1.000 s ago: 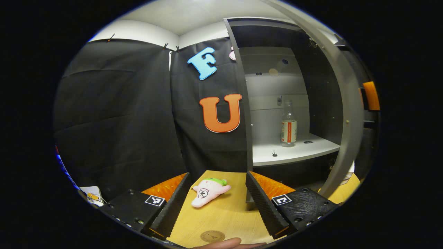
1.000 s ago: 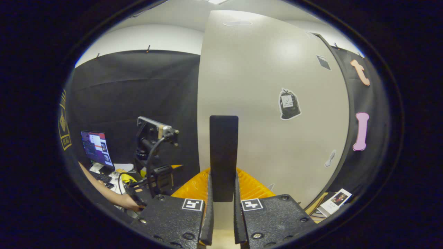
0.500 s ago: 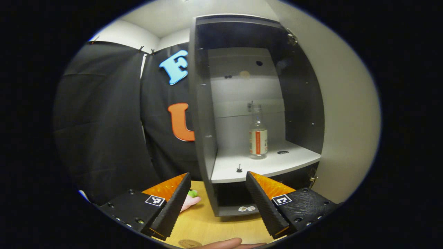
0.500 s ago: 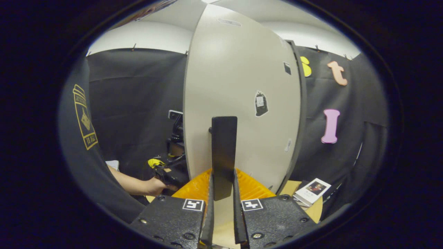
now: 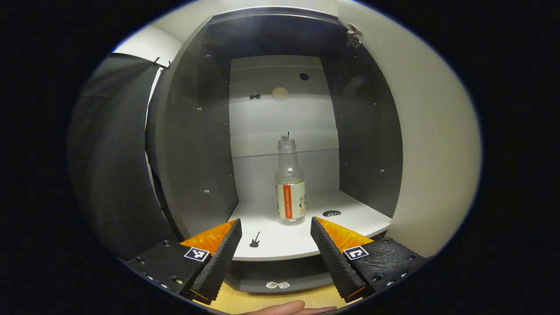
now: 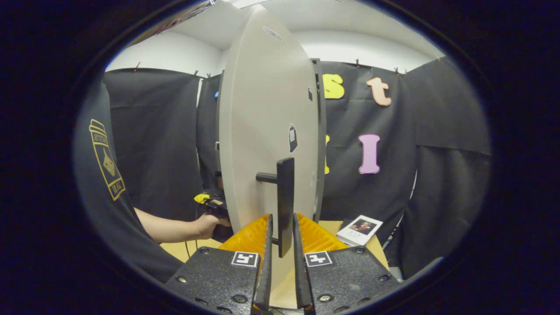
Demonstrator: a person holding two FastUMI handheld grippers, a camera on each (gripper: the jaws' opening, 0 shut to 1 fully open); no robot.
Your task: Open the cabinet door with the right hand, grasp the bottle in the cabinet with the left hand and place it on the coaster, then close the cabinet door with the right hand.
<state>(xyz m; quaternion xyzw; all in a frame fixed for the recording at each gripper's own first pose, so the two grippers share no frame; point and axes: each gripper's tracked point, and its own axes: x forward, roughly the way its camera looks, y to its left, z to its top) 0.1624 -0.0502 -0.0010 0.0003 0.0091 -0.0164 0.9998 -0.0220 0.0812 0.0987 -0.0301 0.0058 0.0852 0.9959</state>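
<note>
A clear glass bottle [image 5: 289, 183] with a white and orange label stands upright on the white shelf [image 5: 302, 243] inside the open cabinet [image 5: 197, 144]. My left gripper [image 5: 275, 256] is open and points straight at the bottle from short of the shelf's front edge, with nothing between its fingers. In the right gripper view, the pale cabinet door [image 6: 262, 140] stands swung out and is seen almost edge-on. My right gripper [image 6: 280, 271] is shut on the door's black bar handle [image 6: 285, 197].
The open door [image 5: 433, 153] walls off the right side of the left gripper view. Small flat stickers [image 5: 331, 213] lie on the shelf. A wooden table [image 5: 245, 302] runs below the cabinet. A booklet [image 6: 361, 225] lies on the table behind the door. A person's forearm [image 6: 175, 227] reaches in at left.
The door has swung further open with my right gripper on its handle. My left gripper has turned and moved toward the cabinet, so the bottle now sits centred and larger ahead.
</note>
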